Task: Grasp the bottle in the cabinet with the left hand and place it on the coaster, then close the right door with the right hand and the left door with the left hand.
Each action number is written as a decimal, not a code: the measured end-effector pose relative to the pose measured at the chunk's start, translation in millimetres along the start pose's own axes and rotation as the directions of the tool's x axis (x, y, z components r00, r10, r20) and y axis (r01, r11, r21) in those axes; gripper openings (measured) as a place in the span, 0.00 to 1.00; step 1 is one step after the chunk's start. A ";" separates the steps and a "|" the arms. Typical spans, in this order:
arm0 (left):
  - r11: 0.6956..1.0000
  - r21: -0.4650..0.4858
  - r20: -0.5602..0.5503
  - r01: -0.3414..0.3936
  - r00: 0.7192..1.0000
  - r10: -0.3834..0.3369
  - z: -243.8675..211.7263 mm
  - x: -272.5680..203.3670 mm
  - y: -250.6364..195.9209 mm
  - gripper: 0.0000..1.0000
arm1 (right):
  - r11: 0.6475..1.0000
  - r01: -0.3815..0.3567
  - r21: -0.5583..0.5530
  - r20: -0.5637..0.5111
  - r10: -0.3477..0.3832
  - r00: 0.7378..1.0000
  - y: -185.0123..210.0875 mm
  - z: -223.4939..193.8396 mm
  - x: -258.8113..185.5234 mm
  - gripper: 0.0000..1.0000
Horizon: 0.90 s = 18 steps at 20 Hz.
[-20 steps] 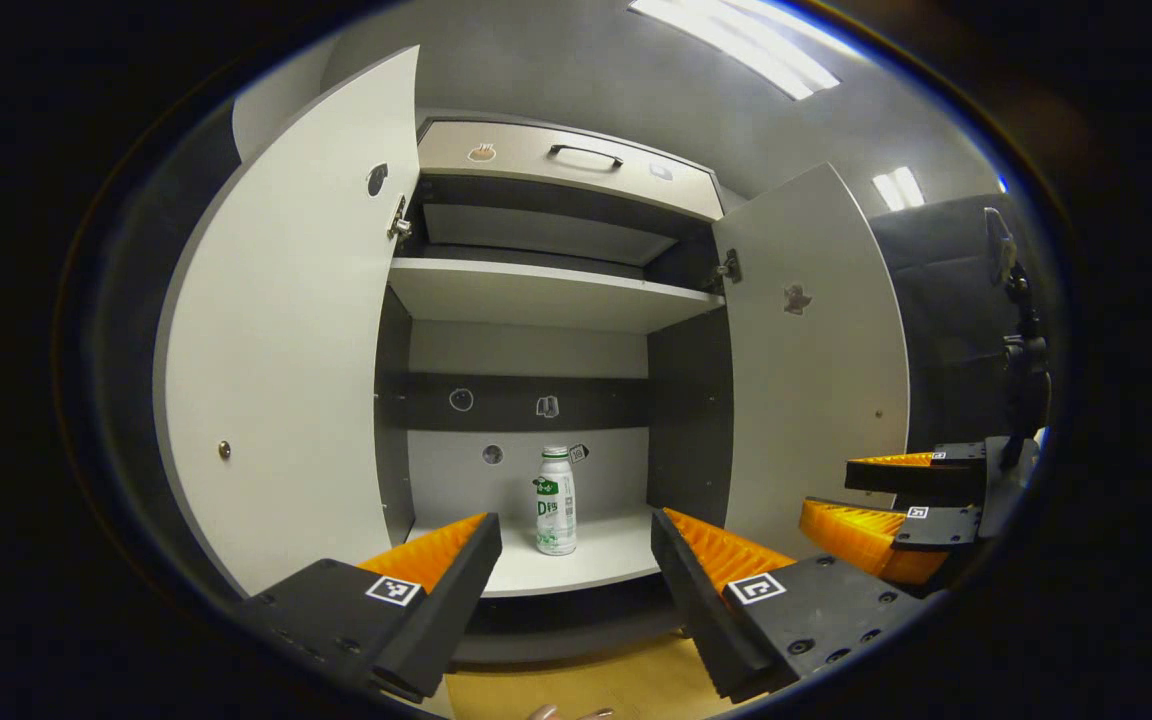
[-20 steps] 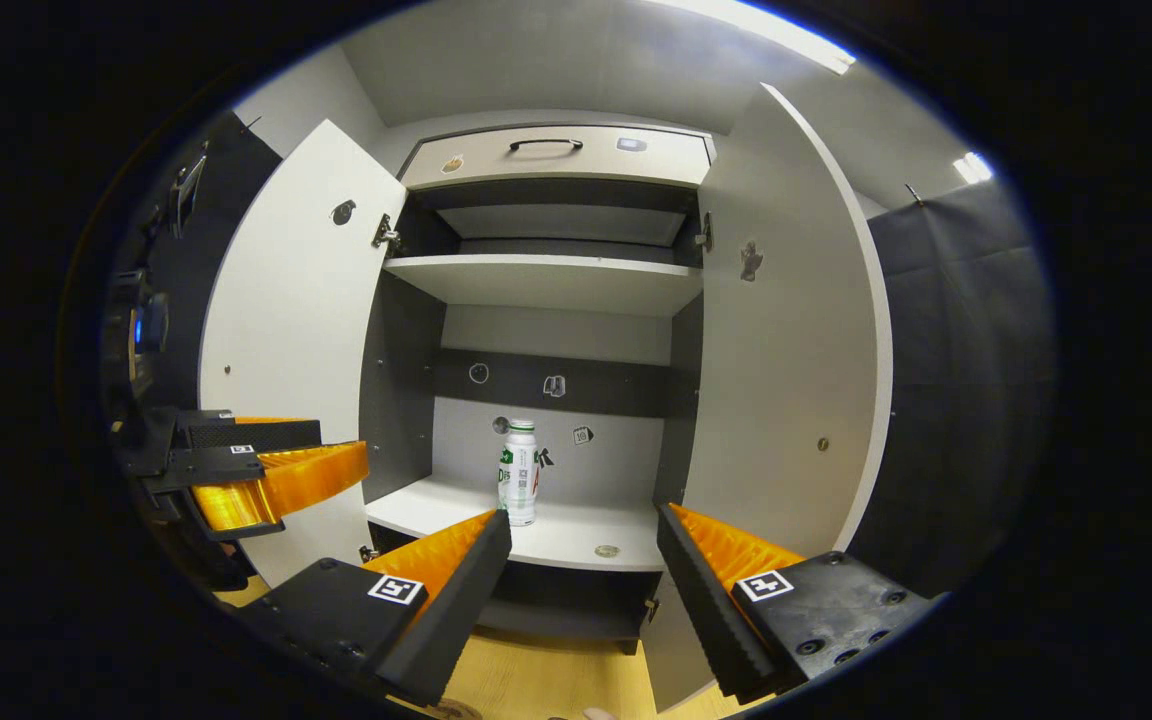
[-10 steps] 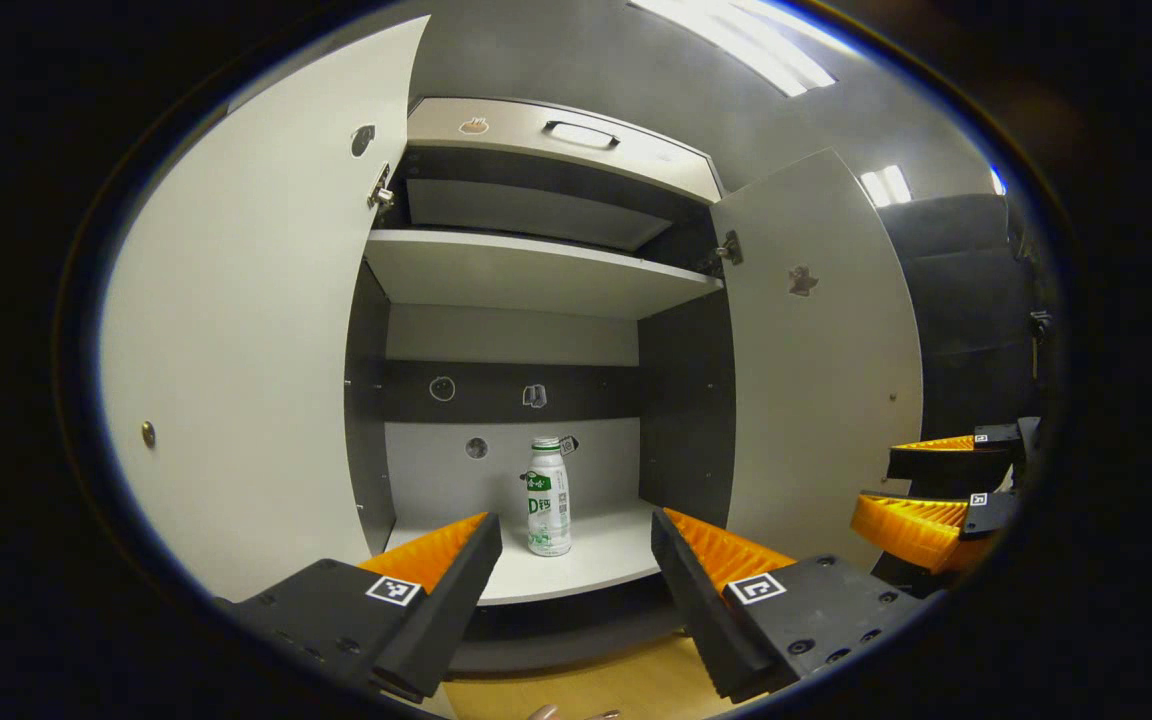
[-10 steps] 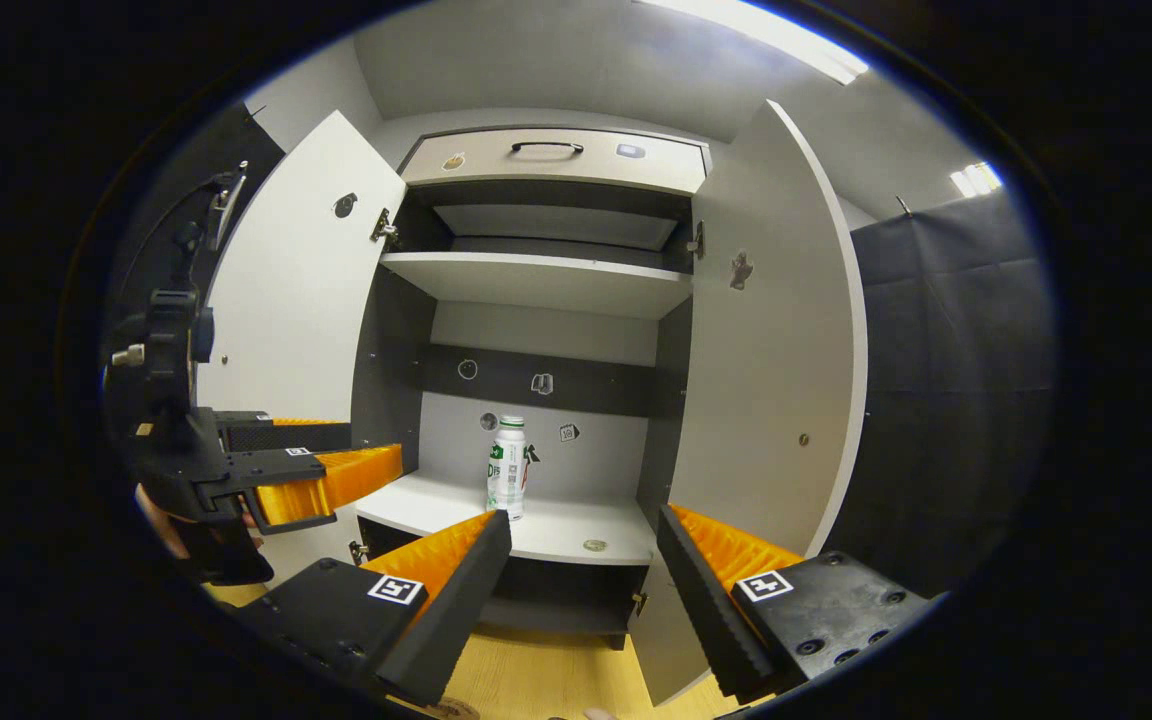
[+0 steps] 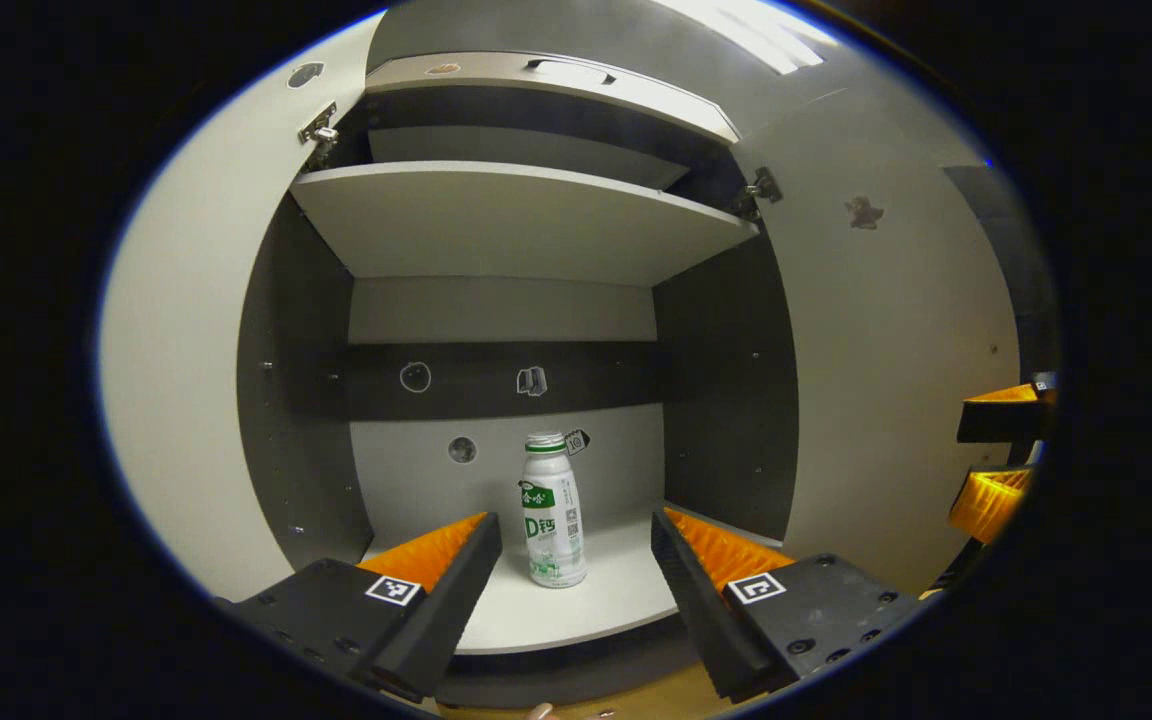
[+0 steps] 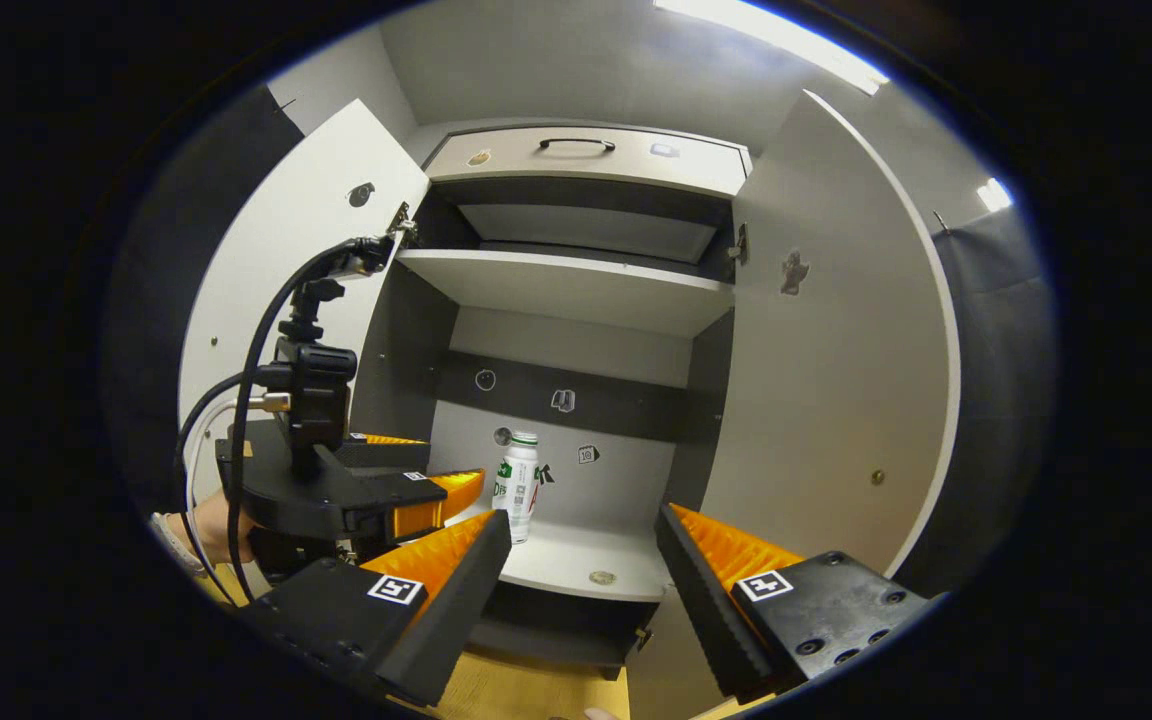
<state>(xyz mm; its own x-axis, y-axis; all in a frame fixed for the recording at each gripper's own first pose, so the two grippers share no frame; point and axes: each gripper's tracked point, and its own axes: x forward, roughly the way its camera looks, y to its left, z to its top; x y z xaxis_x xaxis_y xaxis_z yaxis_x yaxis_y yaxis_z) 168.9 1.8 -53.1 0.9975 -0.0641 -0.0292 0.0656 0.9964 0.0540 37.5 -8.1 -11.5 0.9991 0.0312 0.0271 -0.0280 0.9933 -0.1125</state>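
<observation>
Open cabinet [image 5: 496, 220], bottle [image 5: 552, 520] upright ahead of gaping, empty left tongs [image 5: 576, 545], right tongs [image 6: 584, 545] wide, empty

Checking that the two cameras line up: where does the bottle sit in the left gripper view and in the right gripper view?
Left gripper view: the bottle stands upright low in the middle, on the bottom shelf, between the left gripper fingers.
Right gripper view: the bottle stands left of centre, above the right gripper.
Shared landmark: the drawer handle at the top.
</observation>
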 end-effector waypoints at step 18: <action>0.994 -0.009 -0.039 -0.107 0.994 0.106 -57.4 142.2 41.5 0.96 | 0.987 -0.161 -0.006 -0.075 0.160 0.984 12.4 -51.0 45.7 0.98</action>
<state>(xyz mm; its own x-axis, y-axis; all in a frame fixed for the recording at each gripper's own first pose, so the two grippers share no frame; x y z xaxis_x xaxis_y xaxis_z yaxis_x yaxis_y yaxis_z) 311.9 37.3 -112.3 0.9971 0.0444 -0.0624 -0.0415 0.9980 0.0475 84.4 -0.1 -62.3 0.9812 0.1812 -0.0662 -0.1881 0.9746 -0.1213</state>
